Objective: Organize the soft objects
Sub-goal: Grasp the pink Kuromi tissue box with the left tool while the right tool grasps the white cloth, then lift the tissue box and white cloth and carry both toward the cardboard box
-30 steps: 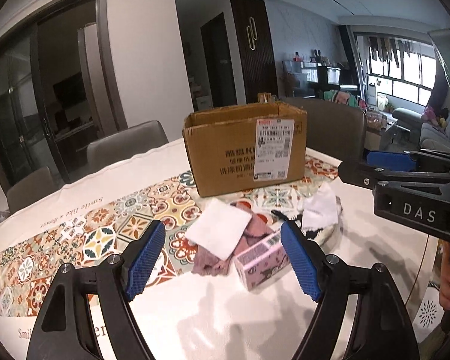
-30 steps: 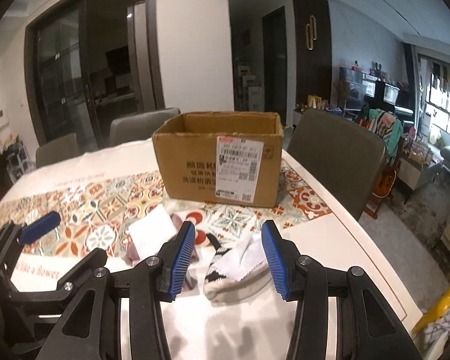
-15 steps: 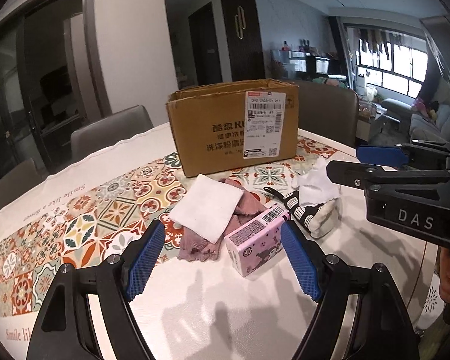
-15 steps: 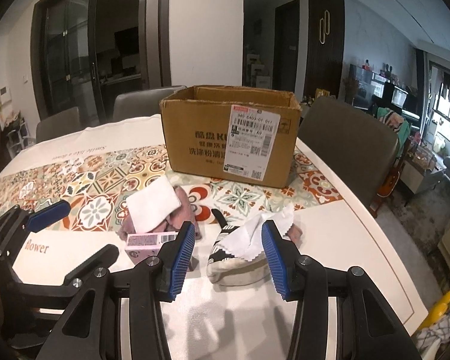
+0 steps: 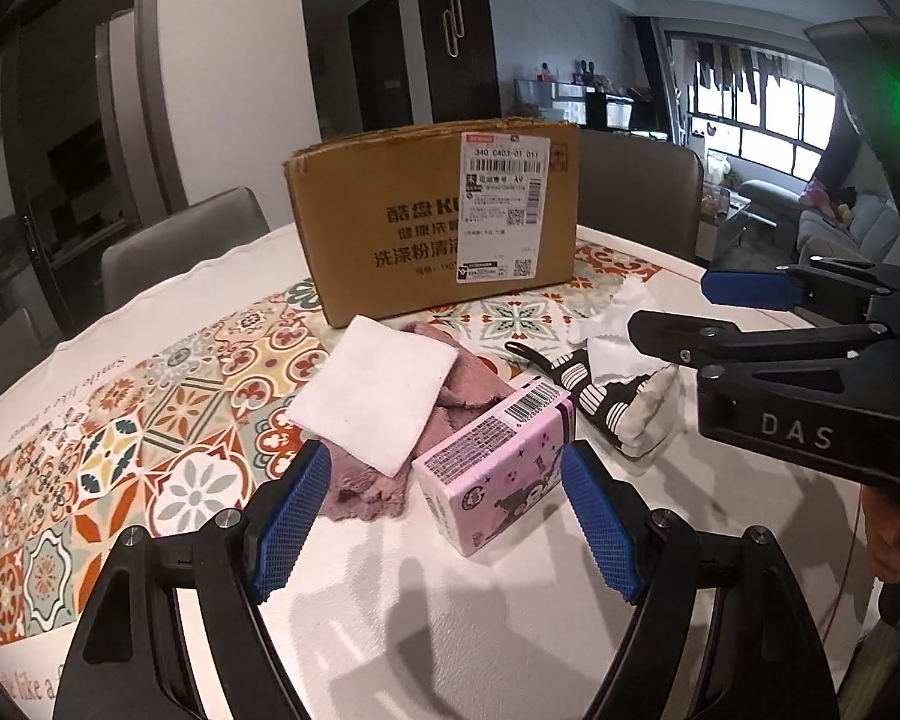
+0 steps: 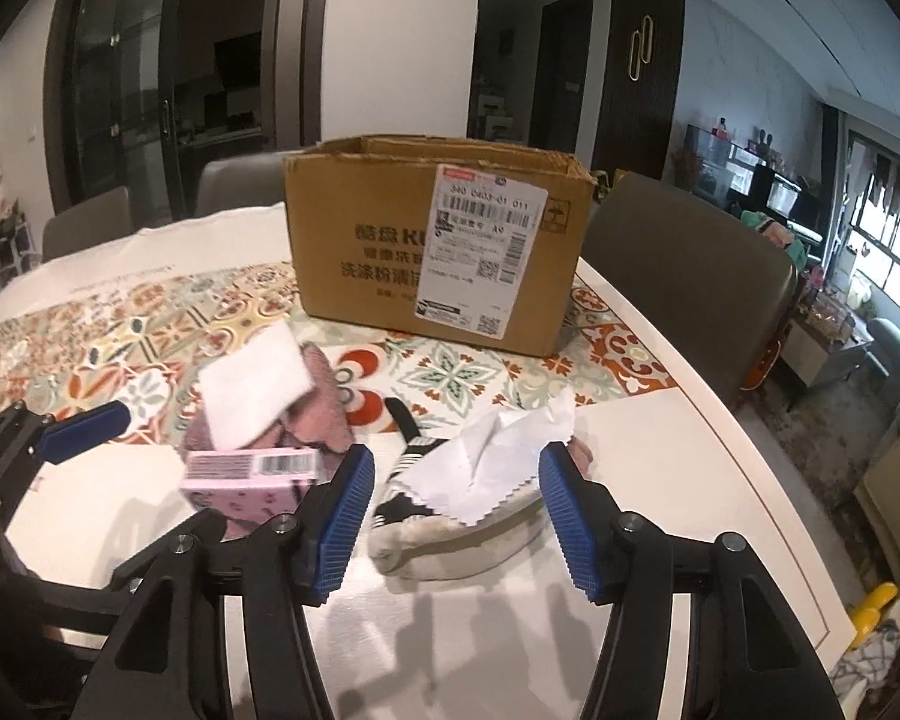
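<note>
A pink tissue pack [image 5: 498,468] [image 6: 252,480] lies on the table between the blue pads of my left gripper [image 5: 444,516], which is open and just short of it. Behind it a white square cloth [image 5: 372,390] [image 6: 252,396] rests on a crumpled pink cloth [image 5: 468,384] [image 6: 324,414]. A black-and-white patterned sock [image 5: 606,402] [image 6: 450,516] with a white serrated cloth [image 6: 498,456] on top lies between the fingers of my right gripper [image 6: 453,519], whose jaws are opening and not touching it. An open cardboard box [image 5: 438,222] [image 6: 432,246] stands behind.
A patterned tile runner [image 5: 150,420] crosses the white table [image 5: 426,630]. Grey chairs [image 6: 684,276] stand around the far sides. The right gripper's black body [image 5: 798,384] sits to the right in the left wrist view.
Both grippers came down and closer to the items, which now appear larger. The right gripper's jaws have spread wider around the sock.
</note>
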The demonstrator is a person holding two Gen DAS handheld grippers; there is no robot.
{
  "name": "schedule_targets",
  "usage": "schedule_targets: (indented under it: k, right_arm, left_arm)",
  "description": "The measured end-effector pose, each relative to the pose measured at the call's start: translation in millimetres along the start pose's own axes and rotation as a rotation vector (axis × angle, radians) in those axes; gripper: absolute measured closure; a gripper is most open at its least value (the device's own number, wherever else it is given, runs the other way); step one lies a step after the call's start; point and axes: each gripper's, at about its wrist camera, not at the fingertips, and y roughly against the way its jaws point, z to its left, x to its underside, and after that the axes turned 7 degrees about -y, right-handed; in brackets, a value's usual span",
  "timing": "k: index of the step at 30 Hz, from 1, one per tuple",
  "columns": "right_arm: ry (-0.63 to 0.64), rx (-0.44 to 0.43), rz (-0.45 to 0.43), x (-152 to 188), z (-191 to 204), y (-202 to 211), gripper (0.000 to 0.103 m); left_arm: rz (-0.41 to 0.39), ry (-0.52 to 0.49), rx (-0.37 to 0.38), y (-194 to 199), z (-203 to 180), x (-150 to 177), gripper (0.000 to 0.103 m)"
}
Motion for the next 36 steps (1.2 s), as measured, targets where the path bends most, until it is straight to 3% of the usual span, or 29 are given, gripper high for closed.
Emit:
schedule_targets:
  k: [15, 22, 27, 36]
  right_arm:
    - [0.043, 0.006, 0.051, -5.1, -0.9, -43.0, 0.044]
    - [0.007, -0.001, 0.108, -2.6, -5.8, -63.7, 0.046]
    - [-0.005, 0.013, 0.123, 2.4, -10.6, -67.7, 0.055]
    - [-0.003, 0.011, 0.127, 6.1, -11.5, -68.5, 0.089]
  left_arm:
    - [0.053, 0.015, 0.071, -29.8, 4.8, 0.3, 0.025]
    - [0.084, 0.0, 0.095, -37.9, -0.1, -1.0, 0.031]
    - [0.103, -0.006, 0.111, -41.9, -1.5, -0.8, 0.042]
    - [0.103, -0.011, 0.103, -41.0, -4.1, -1.6, 0.06]
